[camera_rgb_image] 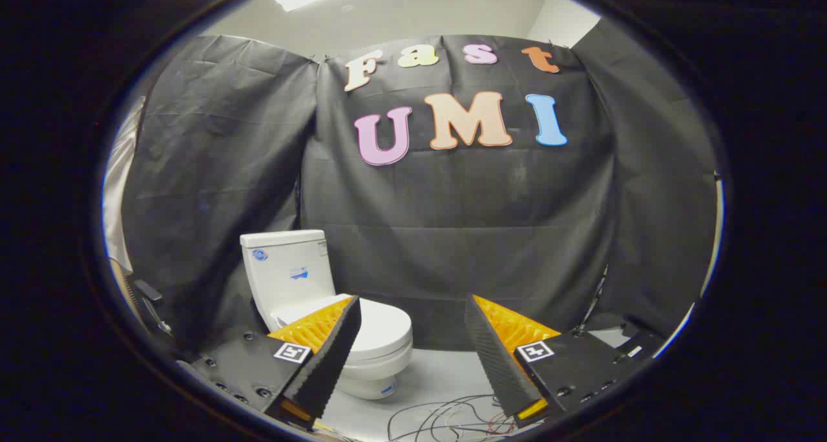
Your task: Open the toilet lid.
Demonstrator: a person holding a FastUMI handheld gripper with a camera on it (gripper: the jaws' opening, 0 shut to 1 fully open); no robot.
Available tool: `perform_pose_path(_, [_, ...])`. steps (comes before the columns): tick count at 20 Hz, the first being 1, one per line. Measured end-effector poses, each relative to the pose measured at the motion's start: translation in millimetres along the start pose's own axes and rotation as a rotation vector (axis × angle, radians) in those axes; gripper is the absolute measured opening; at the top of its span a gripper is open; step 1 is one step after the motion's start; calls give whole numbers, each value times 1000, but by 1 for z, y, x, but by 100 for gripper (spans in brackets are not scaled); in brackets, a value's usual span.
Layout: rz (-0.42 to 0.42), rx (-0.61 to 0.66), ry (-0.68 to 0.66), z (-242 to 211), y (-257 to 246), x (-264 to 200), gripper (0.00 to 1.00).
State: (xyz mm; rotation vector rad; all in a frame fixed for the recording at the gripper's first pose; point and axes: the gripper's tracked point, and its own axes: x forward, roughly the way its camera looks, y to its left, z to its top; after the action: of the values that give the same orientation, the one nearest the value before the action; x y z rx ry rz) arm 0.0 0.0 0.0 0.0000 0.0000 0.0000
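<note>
A white toilet (pixel 303 287) stands on the pale floor against the black cloth wall, beyond my left finger. Its lid (pixel 384 329) lies flat and closed over the bowl, and the tank (pixel 287 271) rises behind it. My gripper (pixel 410 319) is open, its two orange-and-black fingers spread wide with nothing between them. The left finger (pixel 323 345) overlaps the near side of the lid in the view, but the toilet is some way ahead and not touched. The right finger (pixel 504 345) points at bare cloth wall.
Loose cables (pixel 446 419) lie on the grey floor (pixel 439 374) just ahead of the fingers. Black cloth walls close the booth at the back and both sides. Dark equipment (pixel 148 300) sits low by the left wall.
</note>
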Motion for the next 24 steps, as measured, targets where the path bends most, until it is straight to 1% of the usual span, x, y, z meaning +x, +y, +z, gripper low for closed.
perform_pose_path(22, [2, 0, 2, 0, 0, 1, 100])
perform_pose_path(24, [0, 1, -2, 1, 0, 2, 98])
